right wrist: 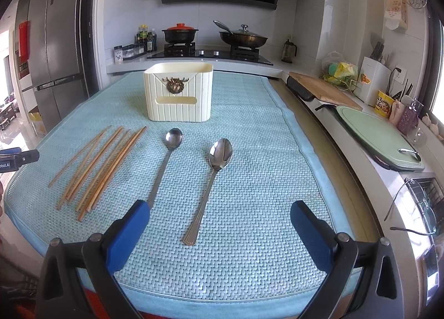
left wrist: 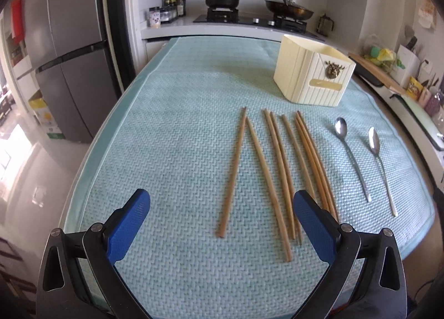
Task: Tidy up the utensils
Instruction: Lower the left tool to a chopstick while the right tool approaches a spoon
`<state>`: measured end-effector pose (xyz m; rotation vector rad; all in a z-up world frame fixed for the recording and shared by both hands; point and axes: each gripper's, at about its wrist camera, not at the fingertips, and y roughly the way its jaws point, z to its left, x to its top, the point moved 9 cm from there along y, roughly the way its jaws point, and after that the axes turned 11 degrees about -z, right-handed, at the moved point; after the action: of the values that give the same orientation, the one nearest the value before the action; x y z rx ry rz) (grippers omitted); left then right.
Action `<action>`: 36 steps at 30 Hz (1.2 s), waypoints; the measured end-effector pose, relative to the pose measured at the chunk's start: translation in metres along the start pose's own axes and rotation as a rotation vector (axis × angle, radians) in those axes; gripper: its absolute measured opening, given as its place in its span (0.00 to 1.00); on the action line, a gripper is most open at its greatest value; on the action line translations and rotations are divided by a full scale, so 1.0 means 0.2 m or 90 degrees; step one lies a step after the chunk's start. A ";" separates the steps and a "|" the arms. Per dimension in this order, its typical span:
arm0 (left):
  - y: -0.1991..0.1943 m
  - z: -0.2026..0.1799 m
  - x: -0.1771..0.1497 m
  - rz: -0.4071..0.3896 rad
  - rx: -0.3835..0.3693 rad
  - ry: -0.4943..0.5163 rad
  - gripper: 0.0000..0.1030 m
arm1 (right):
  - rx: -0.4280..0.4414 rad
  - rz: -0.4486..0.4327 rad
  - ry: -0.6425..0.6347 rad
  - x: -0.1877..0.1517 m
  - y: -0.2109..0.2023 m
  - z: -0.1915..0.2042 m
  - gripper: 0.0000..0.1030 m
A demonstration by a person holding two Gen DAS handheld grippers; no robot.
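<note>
left wrist: low over mat, facing stove | right wrist: same | shared: holder, chopsticks

The cream ribbed plastic utensil box hides its own inside from both views. Beside it, the round-bowled steel spoon has its handle end hidden behind a blue finger. Labels on the dark bottles beyond the box are too small to read.

A black pot with an orange lid sits at twelve o'clock, a lidded wok at one, a green board at three.
</note>
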<state>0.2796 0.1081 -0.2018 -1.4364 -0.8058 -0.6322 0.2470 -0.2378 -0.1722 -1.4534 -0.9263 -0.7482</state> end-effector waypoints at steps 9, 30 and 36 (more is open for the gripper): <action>0.31 0.05 -0.03 0.066 -0.008 0.004 1.00 | 0.020 0.041 0.010 -0.06 0.20 0.07 1.00; 0.54 0.13 -0.08 0.118 0.013 0.036 1.00 | 0.021 0.141 -0.035 -0.22 0.49 0.15 1.00; 0.56 0.13 -0.09 0.126 0.012 0.041 1.00 | 0.022 0.157 -0.046 -0.24 0.53 0.17 1.00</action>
<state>0.3548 0.1395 -0.2845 -1.4494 -0.6093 -0.5156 0.3160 -0.2090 -0.2679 -1.5383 -0.7922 -0.4986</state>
